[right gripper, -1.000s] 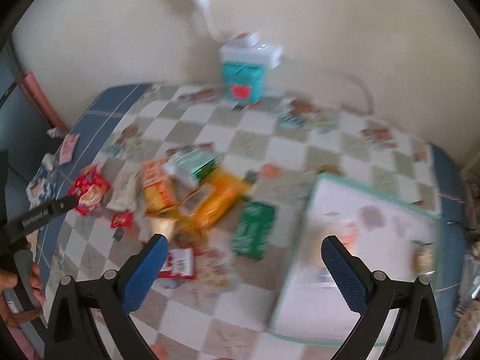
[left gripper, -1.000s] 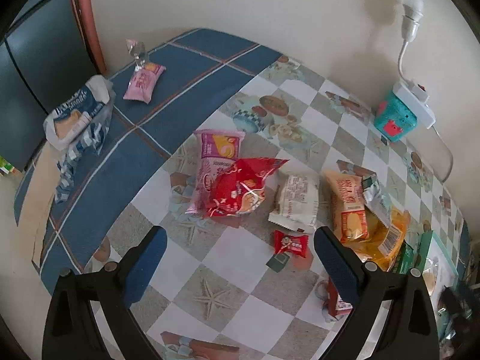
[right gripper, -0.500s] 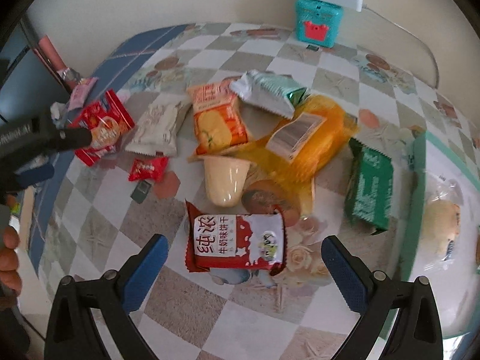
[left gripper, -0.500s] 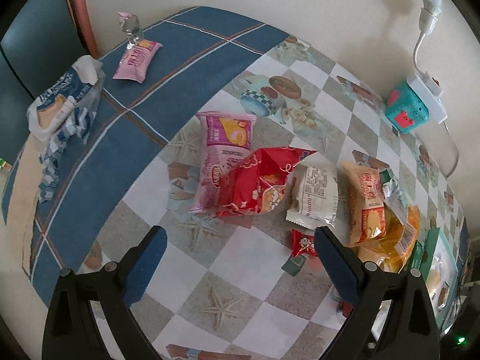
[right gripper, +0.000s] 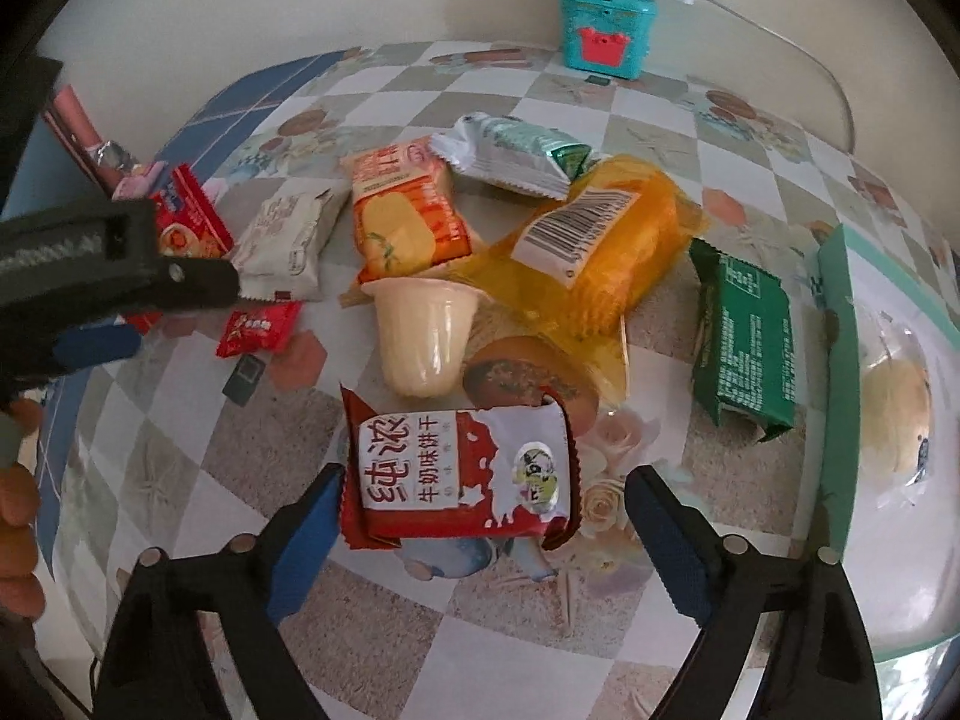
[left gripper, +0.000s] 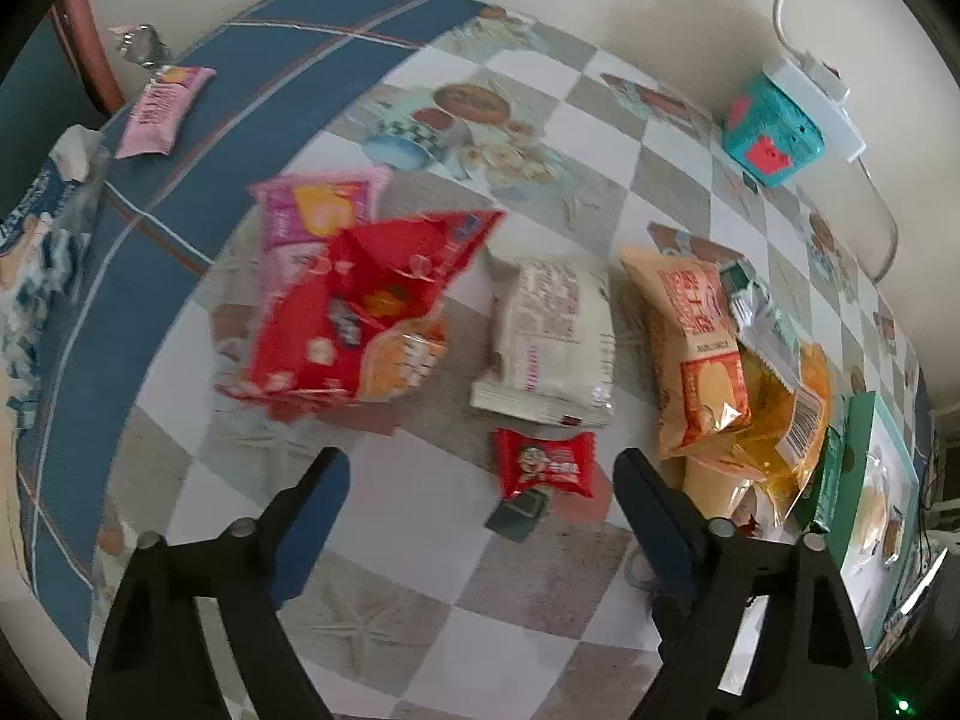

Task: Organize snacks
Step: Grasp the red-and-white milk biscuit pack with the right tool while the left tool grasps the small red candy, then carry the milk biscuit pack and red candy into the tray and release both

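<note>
both claws have dropped closer to the desk (right gripper: 510,648) since the earlier frames, and the jaws of each have just been closing a bit. snacks loom bigger in both views now.

right claw (right gripper: 483,531): still spread, pads not pressing anything. red-white biscuit pack (right gripper: 459,480) sits right btwn the fingers, lying flat. its long axis runs across the gap, finger to finger, so the jaws would close onto its short ends. left edge of the pack looks just beside or touching the left pad, can't tell which; right end has clear space to the right pad. pack is slightly off-centre twd the left finger. judgement: this is the next pick, and the claw needs a small shift right or simply more closing.

left claw (left gripper: 480,480): also spread, nothing pinched. small red candy (left gripper: 546,462) lies just ahead, btwn the fingertips but nearer the right one, long axis also across the gap. a dark little square wrapper (left gripper: 519,515) touches its near edge. red chip bag (left gripper: 354,315) is further ahead, to the left.

who's nearer: right claw for the biscuit pack, left claw for the candy. teal-rimmed tray (right gripper: 837,372) with a wrapped bun lies to the right of the right claw, prob the drop spot, tho that's a guess. green pack (right gripper: 744,336) sits just beside the tray rim.
</note>
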The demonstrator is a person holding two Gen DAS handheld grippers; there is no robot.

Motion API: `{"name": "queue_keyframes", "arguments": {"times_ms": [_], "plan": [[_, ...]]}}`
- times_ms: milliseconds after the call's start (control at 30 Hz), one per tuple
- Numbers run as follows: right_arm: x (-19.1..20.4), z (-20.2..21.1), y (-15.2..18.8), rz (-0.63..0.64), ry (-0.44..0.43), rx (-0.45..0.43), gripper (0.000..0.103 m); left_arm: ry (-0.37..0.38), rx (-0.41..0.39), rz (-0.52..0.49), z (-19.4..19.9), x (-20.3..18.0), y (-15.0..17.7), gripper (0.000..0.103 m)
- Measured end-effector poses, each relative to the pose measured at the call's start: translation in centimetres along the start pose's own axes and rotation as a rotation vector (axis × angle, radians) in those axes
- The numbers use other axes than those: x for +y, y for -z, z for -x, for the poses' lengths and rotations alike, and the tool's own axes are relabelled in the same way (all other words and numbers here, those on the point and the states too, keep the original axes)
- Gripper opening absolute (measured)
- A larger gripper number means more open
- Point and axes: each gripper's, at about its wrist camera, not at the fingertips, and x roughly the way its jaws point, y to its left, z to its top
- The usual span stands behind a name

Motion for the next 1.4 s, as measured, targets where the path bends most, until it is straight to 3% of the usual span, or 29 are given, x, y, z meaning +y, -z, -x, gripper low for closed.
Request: {"name": "queue_keyframes", "arguments": {"times_ms": [67, 167, 267, 367, 467, 633, 833, 1100, 1400], "plan": [[-0.1, 0.0, 0.1, -0.006, 0.002, -0.003, 0.092, 0.002, 0.012, -0.013, -0.6, -0.7, 0.0, 0.087], [-0.3, 0.1, 0.3, -0.012, -0.006, -0.004, 0.092, 0.007, 0.029, -0.032, -1.4, -1.6, 0.1, 0.074], [-0.5, 0.2, 0.4, -0.016, -0.012, -0.009, 0.092, -0.001, 0.042, -0.043, -2.2, -2.3, 0.0, 0.072], [-0.5, 0.2, 0.4, -0.015, -0.011, -0.014, 0.092, -0.016, 0.041, -0.055, -2.6, -3.0, -0.2, 0.060], [-0.4, 0.3, 0.5, -0.018, -0.011, -0.016, 0.092, -0.043, 0.037, -0.070, -3.0, -3.6, -0.4, 0.054], [-0.3, 0.4, 0.6, -0.023, -0.012, -0.018, 0.090, -0.084, 0.024, -0.079, -3.3, -4.1, -0.6, 0.029], [-0.5, 0.8, 0.7, -0.029, -0.041, -0.023, 0.075, -0.060, 0.017, -0.053, -2.6, -3.4, -0.5, 0.023], [-0.6, 1.0, 0.7, -0.032, -0.057, -0.026, 0.071, -0.041, -0.004, -0.024, -1.5, -2.5, -0.5, 0.021], [-1.3, 2.5, 1.1, -0.039, -0.099, -0.055, 0.070, 0.009, -0.088, -0.029, 3.1, -2.3, 0.1, 0.020]]}}
